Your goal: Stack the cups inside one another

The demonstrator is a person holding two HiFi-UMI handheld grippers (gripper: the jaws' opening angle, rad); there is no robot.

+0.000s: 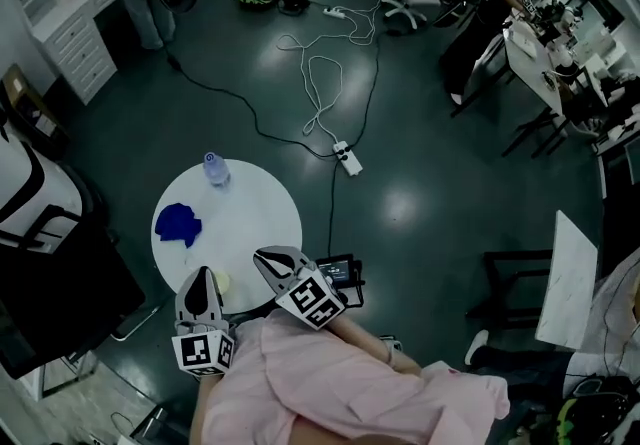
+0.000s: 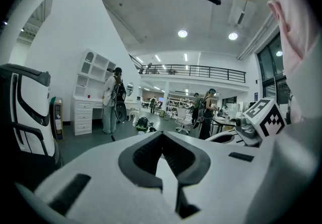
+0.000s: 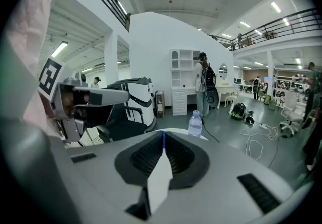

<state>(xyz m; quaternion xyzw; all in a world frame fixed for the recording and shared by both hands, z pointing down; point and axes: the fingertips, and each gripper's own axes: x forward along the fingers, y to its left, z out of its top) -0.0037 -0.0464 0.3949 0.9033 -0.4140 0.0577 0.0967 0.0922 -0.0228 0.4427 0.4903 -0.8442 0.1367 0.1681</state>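
On the round white table (image 1: 250, 233) a blue heap (image 1: 178, 223) lies at the left; I cannot make out single cups in it. A small pale round thing (image 1: 222, 282) sits at the near edge, beside my left gripper (image 1: 200, 276). That gripper is shut and holds nothing; its own view (image 2: 162, 134) looks out level over the room. My right gripper (image 1: 265, 255) hovers over the near table edge, also shut and without a load (image 3: 162, 133). A thin blue sliver (image 3: 162, 138) shows beyond its jaw tips.
A clear water bottle (image 1: 216, 169) (image 3: 195, 124) stands at the table's far edge. A dark tablet-like thing (image 1: 335, 273) sits by the table's right. Cables and a power strip (image 1: 348, 159) lie on the floor. A black and white chair (image 1: 40, 223) stands to the left.
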